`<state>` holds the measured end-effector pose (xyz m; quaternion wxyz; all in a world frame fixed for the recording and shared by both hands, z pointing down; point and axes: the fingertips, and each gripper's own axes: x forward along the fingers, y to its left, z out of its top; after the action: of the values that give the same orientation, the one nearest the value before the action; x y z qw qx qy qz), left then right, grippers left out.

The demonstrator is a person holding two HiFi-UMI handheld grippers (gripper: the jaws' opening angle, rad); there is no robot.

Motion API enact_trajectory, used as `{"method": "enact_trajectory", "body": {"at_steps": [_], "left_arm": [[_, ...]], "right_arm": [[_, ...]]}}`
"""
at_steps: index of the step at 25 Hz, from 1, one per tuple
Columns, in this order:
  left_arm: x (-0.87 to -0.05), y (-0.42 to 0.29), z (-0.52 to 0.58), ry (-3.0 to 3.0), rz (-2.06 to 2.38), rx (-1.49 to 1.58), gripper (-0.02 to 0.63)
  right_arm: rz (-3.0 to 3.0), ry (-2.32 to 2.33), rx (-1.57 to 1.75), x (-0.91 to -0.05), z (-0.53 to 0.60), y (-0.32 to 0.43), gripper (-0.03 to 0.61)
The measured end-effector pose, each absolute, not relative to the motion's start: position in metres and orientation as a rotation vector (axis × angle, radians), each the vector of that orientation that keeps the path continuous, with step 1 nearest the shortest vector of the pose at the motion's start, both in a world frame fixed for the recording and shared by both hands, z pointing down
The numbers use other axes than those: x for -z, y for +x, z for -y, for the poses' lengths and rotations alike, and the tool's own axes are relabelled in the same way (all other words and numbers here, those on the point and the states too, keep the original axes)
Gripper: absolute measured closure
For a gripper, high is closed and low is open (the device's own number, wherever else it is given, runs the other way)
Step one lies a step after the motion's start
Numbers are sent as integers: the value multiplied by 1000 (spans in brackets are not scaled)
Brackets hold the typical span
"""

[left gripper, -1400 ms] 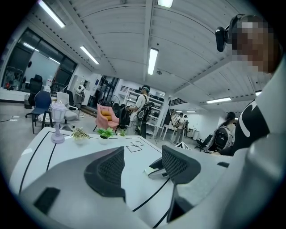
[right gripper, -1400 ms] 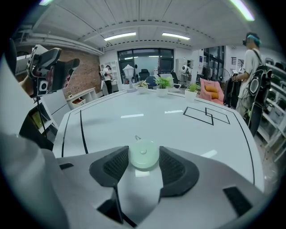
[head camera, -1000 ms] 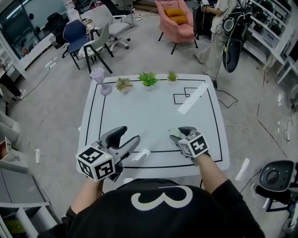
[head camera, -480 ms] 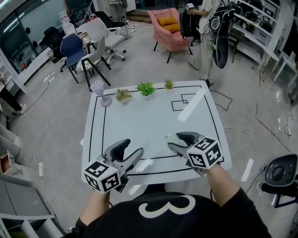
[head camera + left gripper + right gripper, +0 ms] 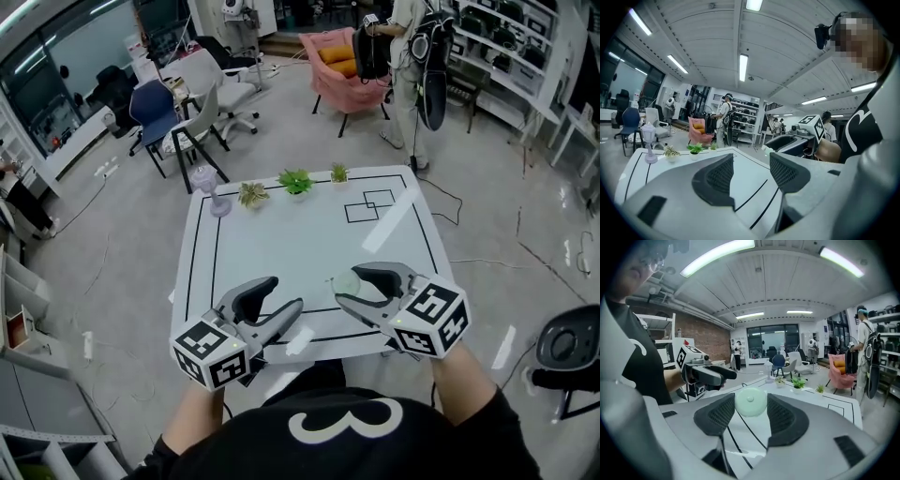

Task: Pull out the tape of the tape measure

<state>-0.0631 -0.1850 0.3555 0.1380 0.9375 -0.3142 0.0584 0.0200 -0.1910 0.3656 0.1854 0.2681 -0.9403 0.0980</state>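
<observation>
right tongs (image 5: 350, 285) clamp the pale green round tape measure (image 5: 751, 402) above the white table (image 5: 281, 246); left tongs (image 5: 284, 294) gape empty beside them. small potted plants (image 5: 297, 181) and a lilac ornament (image 5: 208, 187) line the table's far edge, with a pink armchair (image 5: 342, 61) and office chairs (image 5: 183, 117) on the floor beyond.

Shirt number: a large white "3" stands on the person's black shirt (image 5: 339, 419).
Same figure, left gripper view: only a curved white part of it shows on the black cloth (image 5: 860, 125).
Left white marker cube (image 5: 214, 354): black square code patterns, not letters.
Right white marker cube (image 5: 431, 317): the same kind of code patterns.
White bench (image 5: 281, 246): black outline and two overlapping rectangles.
</observation>
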Motion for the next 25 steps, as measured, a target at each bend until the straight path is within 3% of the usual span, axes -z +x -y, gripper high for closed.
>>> {"method": "enact_trajectory", "body": {"at_steps": [11, 14, 16, 25], "left_arm": [[-335, -47, 148, 2797, 857, -163, 385], [-333, -46, 139, 2821, 857, -163, 418], [-330, -44, 135, 2837, 841, -156, 472], [-325, -24, 116, 2910, 740, -210, 487]], "right_arm": [[2710, 572, -157, -343, 142, 2, 359], [2706, 533, -144, -345, 134, -3, 359], [2712, 513, -135, -344, 130, -3, 359], [2732, 449, -83, -338, 118, -2, 359]]}}
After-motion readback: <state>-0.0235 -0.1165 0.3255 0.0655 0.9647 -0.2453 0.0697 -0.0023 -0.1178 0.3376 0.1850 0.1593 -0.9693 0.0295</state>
